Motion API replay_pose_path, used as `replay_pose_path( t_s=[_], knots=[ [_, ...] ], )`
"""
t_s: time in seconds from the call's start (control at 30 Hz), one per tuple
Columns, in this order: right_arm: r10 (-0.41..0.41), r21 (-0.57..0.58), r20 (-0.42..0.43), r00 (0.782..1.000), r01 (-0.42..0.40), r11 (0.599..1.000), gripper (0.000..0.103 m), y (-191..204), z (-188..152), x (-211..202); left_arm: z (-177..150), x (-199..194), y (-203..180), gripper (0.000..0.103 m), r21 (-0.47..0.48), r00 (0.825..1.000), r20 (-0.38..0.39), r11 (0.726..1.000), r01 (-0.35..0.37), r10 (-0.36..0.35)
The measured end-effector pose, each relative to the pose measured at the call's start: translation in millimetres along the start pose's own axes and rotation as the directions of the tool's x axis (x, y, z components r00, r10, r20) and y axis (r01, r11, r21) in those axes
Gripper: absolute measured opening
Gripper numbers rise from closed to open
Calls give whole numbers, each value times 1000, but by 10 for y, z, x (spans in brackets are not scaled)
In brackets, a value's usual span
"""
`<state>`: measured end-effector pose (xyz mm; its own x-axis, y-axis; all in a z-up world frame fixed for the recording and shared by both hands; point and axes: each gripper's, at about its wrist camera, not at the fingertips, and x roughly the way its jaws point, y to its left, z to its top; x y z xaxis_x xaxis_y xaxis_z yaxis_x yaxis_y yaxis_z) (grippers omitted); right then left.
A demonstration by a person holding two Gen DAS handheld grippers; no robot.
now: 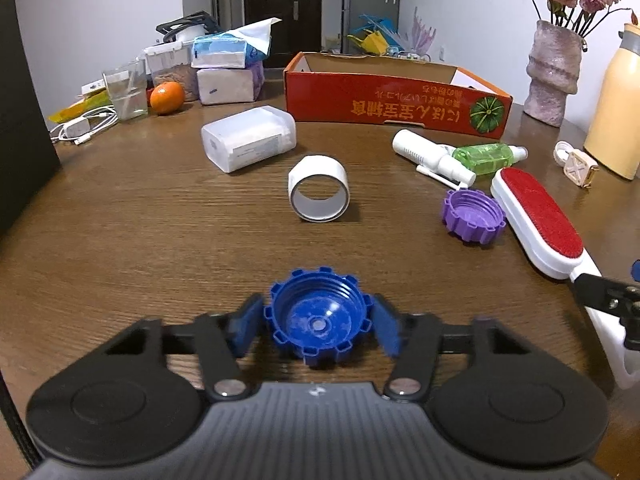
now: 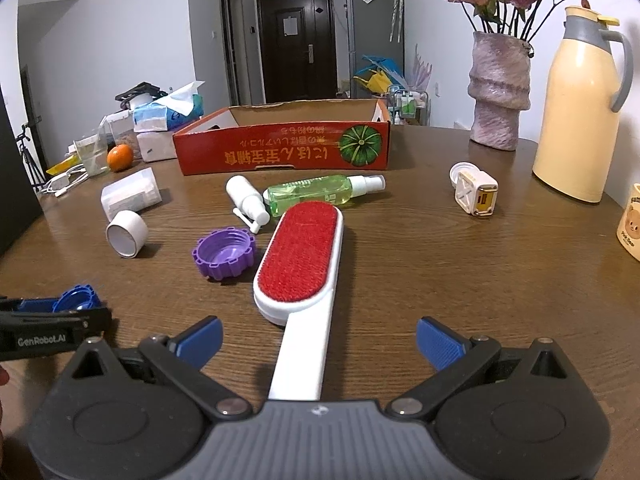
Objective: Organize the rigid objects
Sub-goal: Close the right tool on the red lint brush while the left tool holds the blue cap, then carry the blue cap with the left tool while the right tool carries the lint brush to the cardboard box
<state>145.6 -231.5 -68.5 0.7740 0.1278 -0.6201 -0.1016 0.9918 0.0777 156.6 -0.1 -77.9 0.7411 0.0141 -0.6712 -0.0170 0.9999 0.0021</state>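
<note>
Near table [image 1: 120, 216] edge: left gripper [image 1: 316, 330] pinching blue cap [image 1: 318, 318]; right gripper [image 2: 318, 344] spread.

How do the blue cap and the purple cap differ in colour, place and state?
The blue cap sits between the blue pads of the left hand-held gripper, at the near table edge; the purple cap lies free, farther out, beside the red lint brush. The blue cap's inside looks scuffed with pale marks; the purple cap's looks clean. Both are ribbed, threaded caps lying open side up.
</note>
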Motion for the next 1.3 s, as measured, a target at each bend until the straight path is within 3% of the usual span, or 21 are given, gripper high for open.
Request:
replay_pose_path(
  t_s=[0.67, 0.87, 1.07, 1.3],
  knots=[
    [-21, -53, 2, 1000, 21, 998, 101, 156, 207, 272, 199, 13, 95, 55, -11, 999, 39, 1000, 10, -9],
    [-26, -69, -9, 1000, 25, 997, 87, 228, 262, 433, 243, 38, 95, 55, -3, 999, 46, 1000, 16, -16],
    [-35, -95, -25, 999, 33, 995, 56, 283, 259, 515, 267, 49, 79, 55, 5, 998, 54, 1000, 26, -26],
    [-12, -64, -13, 1000, 11, 998, 56, 243, 262, 492, 286, 60, 60, 55, 10, 998, 54, 999, 32, -33]
  ],
)
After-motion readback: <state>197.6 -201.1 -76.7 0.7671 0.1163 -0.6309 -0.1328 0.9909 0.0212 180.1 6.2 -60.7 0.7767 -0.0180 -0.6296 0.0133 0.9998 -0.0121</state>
